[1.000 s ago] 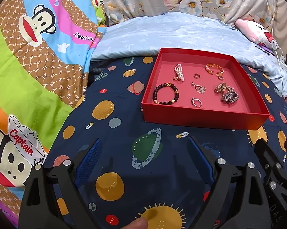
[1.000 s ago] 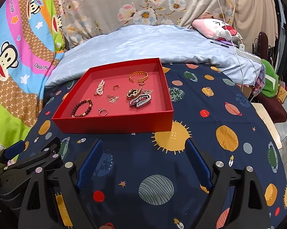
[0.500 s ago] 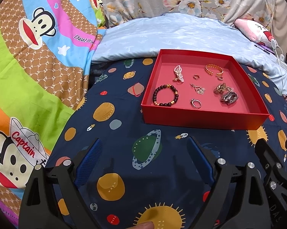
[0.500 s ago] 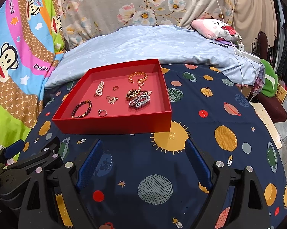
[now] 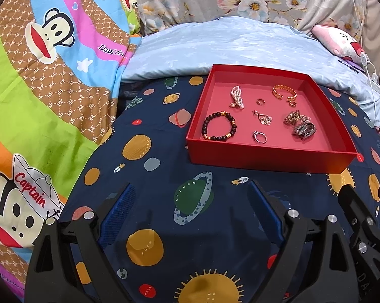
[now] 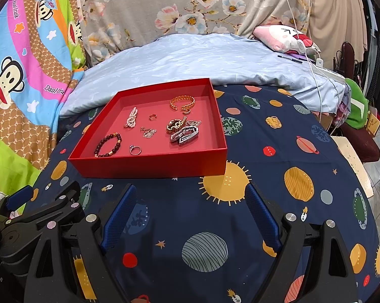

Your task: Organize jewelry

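Two grippers are hovering over the planet-print sheet (image 5: 164, 176), both tilted downward. Left gripper (image 5: 191, 202) is standing with its blue pads (image 5: 119, 207) spread wide, nothing between them. Right gripper (image 6: 190, 204) is likewise holding its jaws wide apart and empty.

From the left gripper, the red tray (image 5: 265, 155) is lying at about 1 o'clock, resting on the sheet, well clear of the fingertips. From the right gripper, the same tray (image 6: 152, 166) is sitting at about 11 o'clock, just beyond the tips.

Inside the tray, in the left wrist view:
- dark beaded bracelet (image 5: 219, 126) at the near left corner;
- silver ring (image 5: 259, 136) to its right, apart;
- pearl piece (image 5: 236, 97) behind the bracelet;
- small gold ring (image 5: 260, 101) near centre;
- pendant (image 5: 263, 118) just nearer than that ring;
- gold chain bracelet (image 5: 283, 92) at the far right;
- tangled gold and silver pieces (image 5: 300, 125) touching one another at the near right.

Pale blue quilt (image 5: 228, 48) is lying beyond the tray.
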Available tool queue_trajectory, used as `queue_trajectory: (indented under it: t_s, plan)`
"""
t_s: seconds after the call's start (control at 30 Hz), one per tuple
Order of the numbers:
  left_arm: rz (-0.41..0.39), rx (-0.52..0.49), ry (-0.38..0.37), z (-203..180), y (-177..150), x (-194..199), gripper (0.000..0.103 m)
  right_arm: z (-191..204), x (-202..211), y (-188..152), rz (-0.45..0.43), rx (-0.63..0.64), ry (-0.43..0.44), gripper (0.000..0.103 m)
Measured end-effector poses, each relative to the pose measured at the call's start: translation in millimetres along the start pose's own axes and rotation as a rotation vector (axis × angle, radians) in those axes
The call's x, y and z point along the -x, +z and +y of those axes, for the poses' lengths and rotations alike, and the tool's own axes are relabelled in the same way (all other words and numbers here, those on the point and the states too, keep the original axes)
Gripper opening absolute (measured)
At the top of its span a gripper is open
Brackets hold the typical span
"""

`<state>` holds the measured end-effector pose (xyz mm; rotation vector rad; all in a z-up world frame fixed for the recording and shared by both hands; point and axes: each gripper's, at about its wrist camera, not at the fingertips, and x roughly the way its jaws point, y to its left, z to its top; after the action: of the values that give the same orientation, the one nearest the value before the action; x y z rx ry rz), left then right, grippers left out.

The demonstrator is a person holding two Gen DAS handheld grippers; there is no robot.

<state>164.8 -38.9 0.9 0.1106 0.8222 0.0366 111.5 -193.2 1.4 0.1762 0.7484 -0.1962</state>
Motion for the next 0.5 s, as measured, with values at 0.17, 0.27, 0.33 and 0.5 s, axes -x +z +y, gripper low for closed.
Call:
queue_trajectory:
  t_s: [0.17,0.27,0.33,0.5]
  plan:
    - [-0.005,-0.005,0.002,-1.2,1.0,0.6,0.087,-0.6,0.6,0.5,-0.003,-0.006,0.000,0.086]
    - [-0.007,-0.006,0.002,-1.8,1.4,0.8,0.087,-0.9,1.0,0.7,-0.005,-0.006,-0.001,0.086]
    - [-0.008,-0.007,0.003,-2.3,1.7,1.4,0.087,-1.3,1.0,0.6,-0.005,-0.007,0.000,0.086]
    - [-0.008,-0.006,0.003,-2.4,1.6,1.6,0.086,-1.6,1.1,0.7,-0.006,-0.007,0.000,0.086]
